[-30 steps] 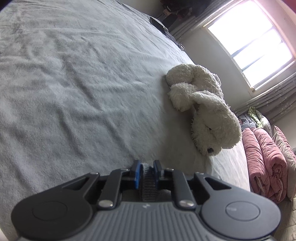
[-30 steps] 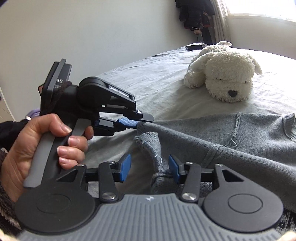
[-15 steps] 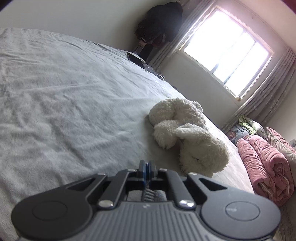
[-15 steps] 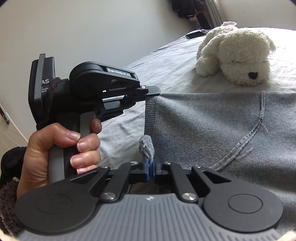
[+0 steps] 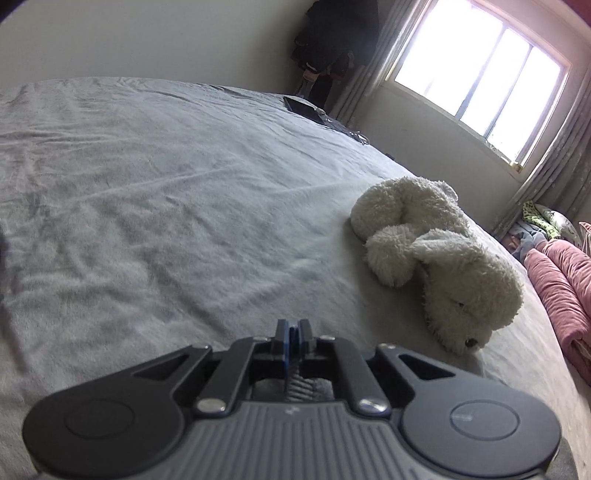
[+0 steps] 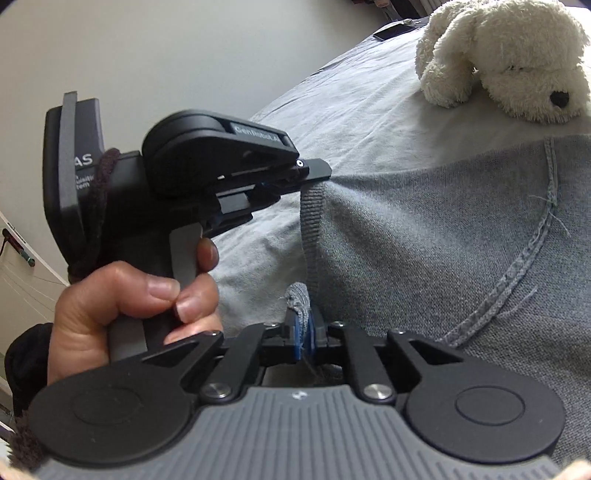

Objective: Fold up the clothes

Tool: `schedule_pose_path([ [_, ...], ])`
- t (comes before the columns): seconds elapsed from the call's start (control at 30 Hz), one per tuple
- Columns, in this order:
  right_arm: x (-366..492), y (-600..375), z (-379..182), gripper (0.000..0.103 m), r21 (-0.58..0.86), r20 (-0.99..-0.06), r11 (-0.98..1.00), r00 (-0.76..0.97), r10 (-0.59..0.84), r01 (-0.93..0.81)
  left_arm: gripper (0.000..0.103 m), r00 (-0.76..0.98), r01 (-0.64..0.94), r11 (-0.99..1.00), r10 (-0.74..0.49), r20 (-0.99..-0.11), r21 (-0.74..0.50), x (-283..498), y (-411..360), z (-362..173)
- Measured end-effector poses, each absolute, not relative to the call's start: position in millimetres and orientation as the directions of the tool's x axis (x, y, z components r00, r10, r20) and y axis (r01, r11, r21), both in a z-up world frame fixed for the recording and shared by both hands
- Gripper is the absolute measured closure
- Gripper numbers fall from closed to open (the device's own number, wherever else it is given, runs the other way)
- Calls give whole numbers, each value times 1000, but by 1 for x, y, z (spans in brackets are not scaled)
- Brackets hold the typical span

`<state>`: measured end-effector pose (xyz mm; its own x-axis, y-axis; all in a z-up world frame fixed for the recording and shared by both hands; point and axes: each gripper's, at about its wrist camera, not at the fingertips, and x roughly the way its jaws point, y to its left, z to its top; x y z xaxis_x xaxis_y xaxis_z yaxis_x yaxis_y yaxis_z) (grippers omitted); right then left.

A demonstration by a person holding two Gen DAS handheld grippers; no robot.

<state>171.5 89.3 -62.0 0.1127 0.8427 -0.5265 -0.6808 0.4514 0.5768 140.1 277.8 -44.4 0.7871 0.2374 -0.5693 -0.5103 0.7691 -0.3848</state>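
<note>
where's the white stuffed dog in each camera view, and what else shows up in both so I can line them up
Left wrist: the white stuffed dog lies right of centre on the grey bed sheet, head toward the lower right.
Right wrist: the dog fills the top right corner, beyond the grey sweater.
Shared landmark: the dark flat device at the bed's far edge.

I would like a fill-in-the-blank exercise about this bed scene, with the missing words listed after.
1. Both grippers pinch the ribbed edge of a grey ____.
2. The plush dog on the bed is ____ in colour.
3. The rolled blanket beside the bed is ____.
4. In the right wrist view, a bare ____ squeezes the left gripper's trigger.

Missing words: sweater; white; pink; hand
</note>
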Motion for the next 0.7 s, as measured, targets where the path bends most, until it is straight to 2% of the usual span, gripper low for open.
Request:
schedule_pose_path([
  [0.1, 170, 80, -54, 74, 574, -527, 458, 121, 841, -679, 96, 782, -522, 776, 269, -562, -354, 136, 274, -38],
  [0.13, 168, 75, -50, 59, 570, -524, 459, 129, 842, -681, 91, 786, -520, 777, 273, -555, -354, 134, 274, -35],
  [0.17, 167, 70, -47, 54, 566, -520, 460, 137, 843, -684, 83, 790, -518, 778, 277, -547, -355, 132, 273, -32],
  [0.23, 164, 61, -41, 54, 543, -523, 477, 166, 836, -691, 75, 806, -495, 783, 252, -536, -377, 130, 272, -27],
  [0.43, 173, 4, -22, 54, 475, -530, 584, 316, 787, -658, 69, 854, -328, 851, 82, -514, -410, 137, 240, -15],
  [0.7, 188, -115, -9, 54, 437, -547, 772, 544, 636, -462, 63, 837, -161, 888, -108, -536, -431, 152, 189, -16],
])
